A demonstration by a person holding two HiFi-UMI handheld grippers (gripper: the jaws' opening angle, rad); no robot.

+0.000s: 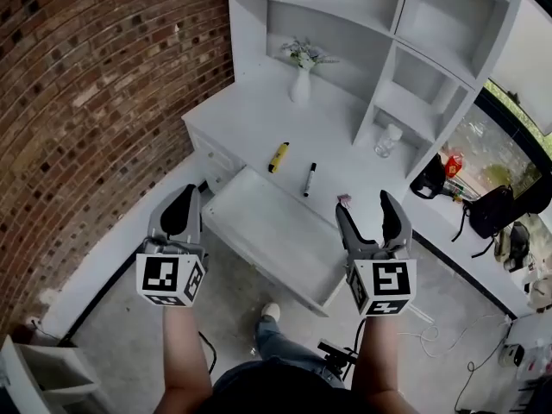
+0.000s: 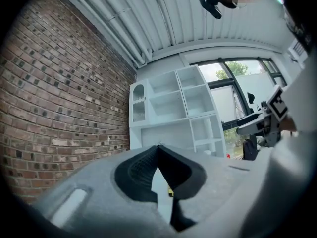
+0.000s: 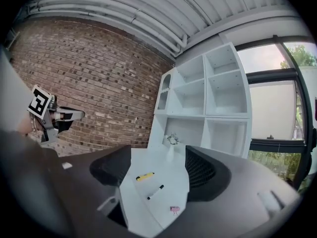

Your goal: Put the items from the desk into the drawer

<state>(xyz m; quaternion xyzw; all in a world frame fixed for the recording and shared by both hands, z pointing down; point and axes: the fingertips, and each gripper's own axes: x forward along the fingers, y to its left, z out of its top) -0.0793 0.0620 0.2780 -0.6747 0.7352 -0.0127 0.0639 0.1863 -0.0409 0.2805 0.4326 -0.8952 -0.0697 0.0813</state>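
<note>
Three things wait on the white surface (image 1: 250, 119): a yellow marker (image 1: 278, 157), a black marker (image 1: 309, 179) just beside it, and a small pink clip (image 1: 344, 200) at the front edge. The drawer (image 1: 276, 235) below them stands pulled out, and nothing shows inside it. It lies between the person and the things to be put away.

The right tongs (image 1: 364, 205) are spread wide and hold nothing; in the right gripper view all three things show through the gap. The left tongs (image 1: 184, 198) have their tips together and are also empty.

Both pairs are short of the surface, one at each side of the drawer. Everything lies ahead of them. The clip is close by the tip of the right tongs and the black marker is a little further on, so the right hand looks the nearer. The black marker's long axis runs roughly away from the person, so tongs coming straight in would close across it. The yellow marker lies more slanted, and a vase (image 1: 300, 84) stands well behind it.
</note>
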